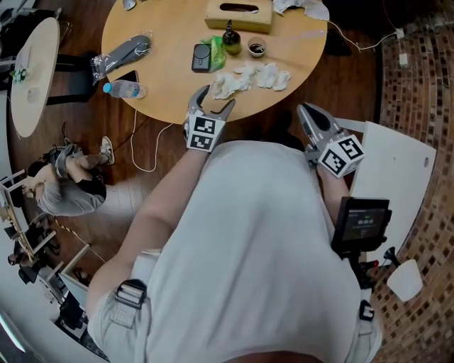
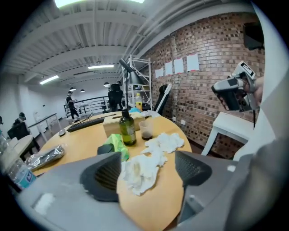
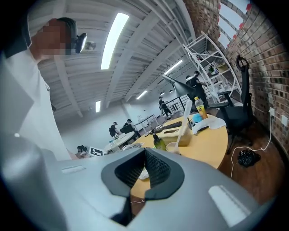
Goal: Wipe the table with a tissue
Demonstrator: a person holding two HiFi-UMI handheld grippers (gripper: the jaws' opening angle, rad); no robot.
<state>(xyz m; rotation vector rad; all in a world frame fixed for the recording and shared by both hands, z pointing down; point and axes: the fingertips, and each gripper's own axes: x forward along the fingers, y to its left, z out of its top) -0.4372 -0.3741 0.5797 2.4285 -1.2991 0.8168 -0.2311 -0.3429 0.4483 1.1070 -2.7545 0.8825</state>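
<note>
Crumpled white tissues (image 1: 250, 77) lie in a loose heap near the front edge of the round wooden table (image 1: 163, 85). My left gripper (image 1: 215, 99) is open at that edge, its fingertips just short of the nearest clump. In the left gripper view the clump (image 2: 141, 170) shows between the spread jaws (image 2: 149, 169), with no pad pressing on it. My right gripper (image 1: 305, 109) is off the table's edge to the right, shut and holding nothing. In the right gripper view its pads (image 3: 145, 153) meet, and the table lies beyond them.
Behind the tissues stand a green bottle (image 1: 230, 37), a small cup (image 1: 256, 48), a dark phone (image 1: 201, 57), a green packet (image 1: 217, 53) and a tissue box (image 1: 239, 14). A water bottle (image 1: 124, 88) lies at the left edge. A white table (image 1: 394, 170) stands at the right.
</note>
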